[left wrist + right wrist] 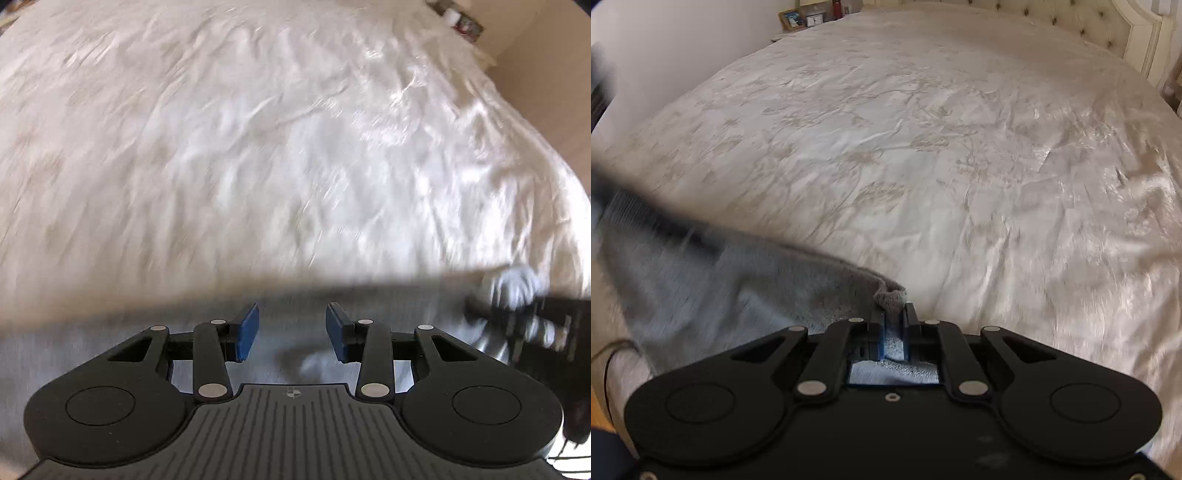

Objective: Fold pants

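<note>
My right gripper (894,325) is pinched tight on a corner of the grey pants (746,280), a nub of fabric poking up between the pads. The cloth trails off to my left over the bed (923,147), blurred there. A dark blurred shape crosses at far left. Cream floral bedspread, tufted headboard (1071,22), a nightstand (809,26) with a picture frame (790,19).

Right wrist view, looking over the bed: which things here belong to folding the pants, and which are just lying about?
Part of the job:
- grey pants, a corner pinched
- right gripper, shut on that corner
- left gripper, jaws apart over the fabric, holding nothing
- bedspread, the folding surface

Just lying about:
- picture frame
- small clock
- red bottle
- tufted headboard
</note>
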Demonstrator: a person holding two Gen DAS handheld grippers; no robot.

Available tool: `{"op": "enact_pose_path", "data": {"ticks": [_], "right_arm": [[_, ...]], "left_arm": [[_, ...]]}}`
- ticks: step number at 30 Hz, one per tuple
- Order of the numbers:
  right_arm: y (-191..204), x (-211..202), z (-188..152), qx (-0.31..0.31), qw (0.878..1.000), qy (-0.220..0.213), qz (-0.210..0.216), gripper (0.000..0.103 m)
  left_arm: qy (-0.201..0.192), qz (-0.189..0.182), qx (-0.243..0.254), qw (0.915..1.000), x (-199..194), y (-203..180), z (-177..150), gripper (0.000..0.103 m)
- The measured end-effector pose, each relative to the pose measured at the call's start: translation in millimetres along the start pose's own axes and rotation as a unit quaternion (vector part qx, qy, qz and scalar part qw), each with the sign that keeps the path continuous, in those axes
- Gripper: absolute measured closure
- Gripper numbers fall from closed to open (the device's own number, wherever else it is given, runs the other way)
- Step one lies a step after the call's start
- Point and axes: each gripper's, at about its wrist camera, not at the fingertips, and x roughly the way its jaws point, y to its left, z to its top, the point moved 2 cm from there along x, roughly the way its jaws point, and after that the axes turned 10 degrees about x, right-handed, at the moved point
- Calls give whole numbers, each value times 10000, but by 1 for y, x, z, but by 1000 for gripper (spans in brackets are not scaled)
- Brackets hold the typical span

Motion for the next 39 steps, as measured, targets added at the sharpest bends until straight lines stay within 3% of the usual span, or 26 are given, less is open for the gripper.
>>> {"op": "enact_pose_path", "data": {"ticks": [3,6,8,12,21,23,27,31,39], "right_arm": [[2,1,-13,111,9999,57,-57,92],[0,1,-14,334,9994,16,-72,92],[-1,-1,-11,392,9992,-18,-89,92],[-1,-2,-10,435,9990,-67,-106,92],[1,-4,-12,355,9994,-35,-50,90],[0,-4,-11,364,9993,-11,-29,86],[-8,-10,2,633,9979,-144,-10,64],[-16,-2,30,1062,9942,-132,79,63],[5,63,78,873,9933,703,-292,62]], "left_arm": [[143,-54,516,9986,17,-29,13,64],[365,119,1195,9921,47,-53,19,64],[462,37,1350,9898,50,-59,15,65],[360,-465,1074,9925,41,-61,5,64],[945,-712,1379,9834,60,-66,-11,64],[1048,-725,1372,9823,67,-66,-10,64],[1111,-667,1291,9831,77,-67,-16,64],[1025,-608,1291,9844,76,-68,-23,64],[884,-528,1125,9883,74,-67,-25,64]]}}
